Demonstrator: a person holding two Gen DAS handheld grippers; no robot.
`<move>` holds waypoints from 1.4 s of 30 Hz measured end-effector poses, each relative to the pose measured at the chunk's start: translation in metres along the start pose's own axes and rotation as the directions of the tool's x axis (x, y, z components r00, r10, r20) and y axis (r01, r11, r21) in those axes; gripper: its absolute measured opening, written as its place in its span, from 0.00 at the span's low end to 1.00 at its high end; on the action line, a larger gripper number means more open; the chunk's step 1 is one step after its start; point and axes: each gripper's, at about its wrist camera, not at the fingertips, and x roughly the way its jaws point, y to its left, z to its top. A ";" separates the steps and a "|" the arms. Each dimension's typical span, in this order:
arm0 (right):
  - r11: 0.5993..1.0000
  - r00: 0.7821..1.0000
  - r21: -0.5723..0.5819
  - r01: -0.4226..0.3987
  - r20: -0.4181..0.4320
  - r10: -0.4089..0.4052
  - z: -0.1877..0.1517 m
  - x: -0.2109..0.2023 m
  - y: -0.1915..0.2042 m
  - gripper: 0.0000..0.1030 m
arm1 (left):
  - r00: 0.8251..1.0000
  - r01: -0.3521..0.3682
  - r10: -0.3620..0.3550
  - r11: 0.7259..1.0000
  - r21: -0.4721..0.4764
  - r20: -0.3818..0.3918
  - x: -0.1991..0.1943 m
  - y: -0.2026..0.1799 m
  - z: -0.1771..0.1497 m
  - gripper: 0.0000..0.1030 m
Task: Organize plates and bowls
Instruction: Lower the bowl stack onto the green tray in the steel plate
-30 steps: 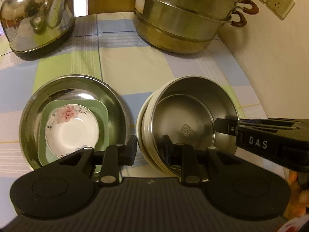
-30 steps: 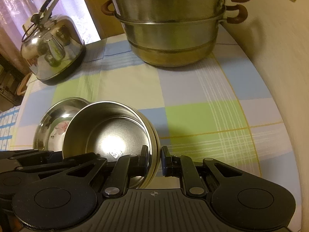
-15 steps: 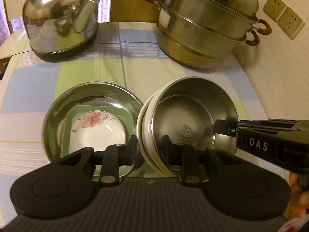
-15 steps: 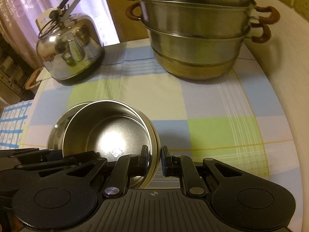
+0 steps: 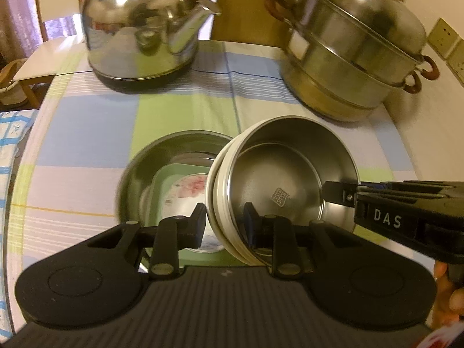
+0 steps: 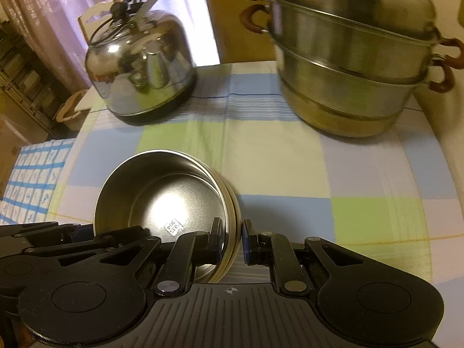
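The left gripper was clamped on the near-left rim of a stack of nested bowls, one finger outside the wall and one inside. The right gripper pinched the opposite rim the same way, its pads closed on the stacked edges. From the left wrist view the right gripper came in from the side, with the person's fingers showing behind its handle.

The stack was tilted between the two grippers, above the near part of the table. Its top bowl was brushed stainless steel with a flat bottom bearing a small square stamp; a bright glare sat on that bottom in the right wrist view. Beneath it, cream-coloured outer walls with a steel edge showed as two or three layered rims.

Just behind and partly under the stack's left side, a shallow steel basin lay on the checked tablecloth of blue, green and cream squares. Inside it lay a pale green square plate, and on that a white round dish with a pink flower print.

Toward the far left corner stood a polished steel kettle. At the far right corner, beside the wall, stood a tiered steel steamer pot with brown loop handles.
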 end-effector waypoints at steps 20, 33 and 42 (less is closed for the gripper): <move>0.999 0.997 -0.032 -0.034 -0.075 0.031 0.006 0.045 0.026 0.13 | 0.997 -0.053 0.050 0.998 -0.046 -0.054 0.019 0.036 -0.002 0.24; 0.999 0.994 -0.028 -0.040 -0.107 0.037 0.005 0.060 0.027 0.13 | 0.994 -0.071 0.066 0.996 -0.056 -0.082 0.028 0.041 -0.002 0.24; 0.998 0.990 -0.036 -0.049 -0.135 0.044 0.007 0.071 0.030 0.13 | 0.992 -0.087 0.080 0.994 -0.065 -0.101 0.034 0.044 -0.003 0.24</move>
